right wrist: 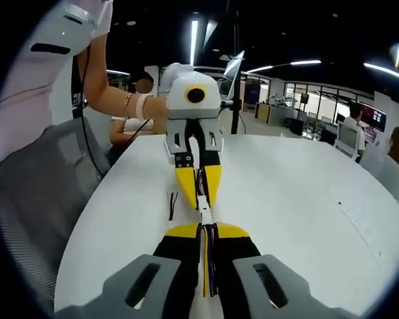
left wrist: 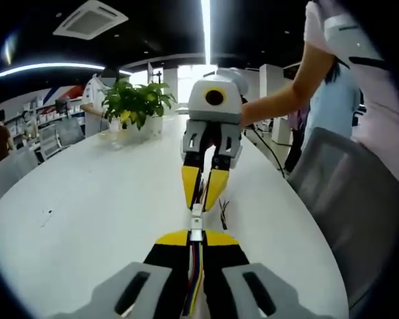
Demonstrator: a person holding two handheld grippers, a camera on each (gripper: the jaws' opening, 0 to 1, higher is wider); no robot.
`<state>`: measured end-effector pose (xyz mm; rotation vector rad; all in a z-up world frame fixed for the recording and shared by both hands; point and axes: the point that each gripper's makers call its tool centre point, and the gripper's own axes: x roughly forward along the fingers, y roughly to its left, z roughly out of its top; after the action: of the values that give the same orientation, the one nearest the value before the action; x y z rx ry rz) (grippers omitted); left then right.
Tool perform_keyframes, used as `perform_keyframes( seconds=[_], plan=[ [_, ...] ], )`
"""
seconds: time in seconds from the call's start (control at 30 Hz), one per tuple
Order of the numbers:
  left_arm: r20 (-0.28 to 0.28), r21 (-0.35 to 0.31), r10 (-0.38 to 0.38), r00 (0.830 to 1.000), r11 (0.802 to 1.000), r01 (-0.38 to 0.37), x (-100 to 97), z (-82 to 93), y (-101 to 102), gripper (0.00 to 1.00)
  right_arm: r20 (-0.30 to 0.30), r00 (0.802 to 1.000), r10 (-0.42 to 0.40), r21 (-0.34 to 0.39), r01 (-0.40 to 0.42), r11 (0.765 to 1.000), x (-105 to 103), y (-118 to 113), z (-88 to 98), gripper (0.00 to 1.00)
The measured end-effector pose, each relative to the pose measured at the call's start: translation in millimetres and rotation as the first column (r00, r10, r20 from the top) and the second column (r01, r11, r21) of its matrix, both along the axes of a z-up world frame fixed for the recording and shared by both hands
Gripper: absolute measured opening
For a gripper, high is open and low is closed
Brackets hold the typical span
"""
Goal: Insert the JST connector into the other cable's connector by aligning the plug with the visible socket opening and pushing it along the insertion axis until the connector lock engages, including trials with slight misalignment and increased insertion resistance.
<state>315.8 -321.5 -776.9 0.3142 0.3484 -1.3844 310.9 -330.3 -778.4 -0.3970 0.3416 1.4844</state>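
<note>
Above the white table (left wrist: 86,219), the left gripper (left wrist: 196,234) and right gripper (right wrist: 204,228) meet tip to tip, each closed on its own wired cable, the white JST connectors (left wrist: 196,224) touching between them. The left gripper view adds a potted plant (left wrist: 137,101); loose wires (right wrist: 173,203) lie just beside the jaws.

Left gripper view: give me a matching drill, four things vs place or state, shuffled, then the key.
1. left gripper
2. right gripper
3. plant
4. loose wires

A. lying on the white table beside the grippers
B. far end of the table
C. at the bottom, shut on a cable
D. facing it, tips on the connector

Pairs: 1-C, 2-D, 3-B, 4-A
</note>
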Motion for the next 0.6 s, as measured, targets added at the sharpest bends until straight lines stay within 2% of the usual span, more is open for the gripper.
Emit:
perform_keyframes(
  seconds=[0.6],
  plan=[
    [0.024, 0.032, -0.031, 0.999, 0.999, 0.030, -3.0, -3.8, -0.7, 0.00, -0.008, 1.000, 0.018, -0.016, -0.018, 1.000, -1.8, -0.9, -5.6, 0.03]
  ],
)
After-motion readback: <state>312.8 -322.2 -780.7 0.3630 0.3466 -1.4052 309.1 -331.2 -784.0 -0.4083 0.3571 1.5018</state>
